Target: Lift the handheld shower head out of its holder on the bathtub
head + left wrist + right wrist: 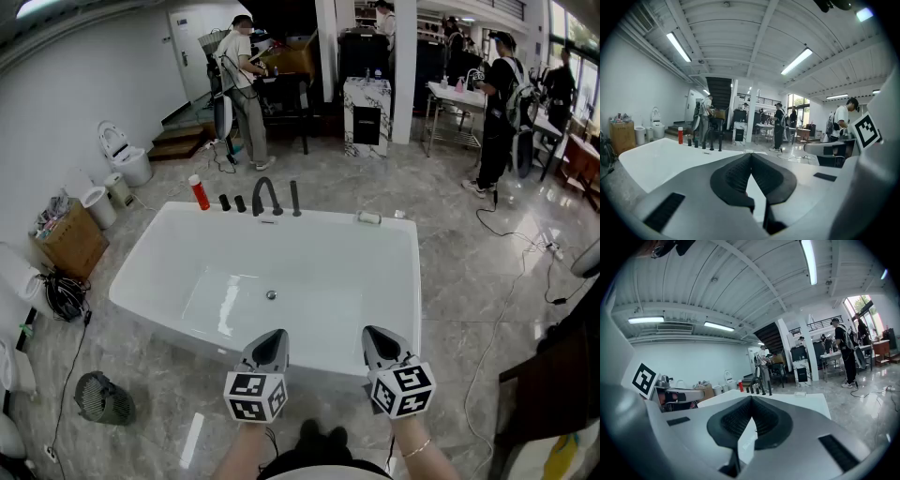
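The slim black handheld shower head (295,198) stands upright on the far rim of the white bathtub (159,267), just right of the curved black faucet (266,195). At the near rim the left gripper (274,336) and right gripper (372,332) hover side by side. Both have their jaws pressed together on nothing, and they are well apart from the shower head, with the whole basin lying between.
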A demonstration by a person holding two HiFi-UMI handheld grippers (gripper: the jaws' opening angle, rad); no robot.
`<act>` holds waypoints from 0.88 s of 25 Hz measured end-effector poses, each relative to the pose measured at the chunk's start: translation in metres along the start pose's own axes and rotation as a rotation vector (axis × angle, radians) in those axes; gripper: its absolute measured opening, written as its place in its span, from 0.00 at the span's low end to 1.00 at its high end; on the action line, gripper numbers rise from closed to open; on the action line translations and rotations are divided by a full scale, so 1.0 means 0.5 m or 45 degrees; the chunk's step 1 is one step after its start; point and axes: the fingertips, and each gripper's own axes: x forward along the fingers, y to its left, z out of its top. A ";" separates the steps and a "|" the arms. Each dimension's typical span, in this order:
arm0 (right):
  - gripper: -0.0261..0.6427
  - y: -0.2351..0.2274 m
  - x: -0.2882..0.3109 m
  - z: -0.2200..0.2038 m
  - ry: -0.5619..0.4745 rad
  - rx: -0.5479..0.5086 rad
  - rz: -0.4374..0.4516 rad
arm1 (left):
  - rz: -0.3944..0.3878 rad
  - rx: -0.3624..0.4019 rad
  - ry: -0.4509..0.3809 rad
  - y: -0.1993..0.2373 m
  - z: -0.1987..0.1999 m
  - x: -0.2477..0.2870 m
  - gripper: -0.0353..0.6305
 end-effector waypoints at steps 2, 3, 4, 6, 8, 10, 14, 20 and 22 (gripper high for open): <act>0.05 0.004 0.004 0.000 0.002 0.003 0.008 | 0.003 -0.001 -0.004 0.004 0.004 0.001 0.08; 0.05 0.005 0.006 0.001 0.003 0.007 0.013 | 0.005 0.000 -0.005 0.005 0.007 0.002 0.08; 0.05 0.005 0.007 0.002 0.004 0.012 0.019 | 0.008 0.001 -0.006 0.005 0.009 0.003 0.08; 0.05 0.005 0.004 0.008 0.006 0.026 0.038 | 0.014 -0.001 -0.004 0.001 0.015 0.004 0.08; 0.05 0.005 -0.003 0.012 0.010 0.036 0.058 | 0.018 -0.003 -0.001 -0.008 0.018 0.001 0.08; 0.05 0.006 -0.006 0.012 0.007 0.042 0.074 | 0.019 0.000 -0.003 -0.014 0.019 -0.001 0.08; 0.05 0.003 0.007 0.009 -0.008 0.049 0.092 | 0.035 0.011 -0.012 -0.009 0.018 0.010 0.08; 0.05 -0.019 0.045 0.010 0.004 0.071 0.094 | 0.058 0.009 -0.005 0.011 0.022 0.048 0.08; 0.05 -0.021 0.066 0.008 0.006 0.080 0.105 | 0.062 0.009 -0.001 0.026 0.020 0.067 0.08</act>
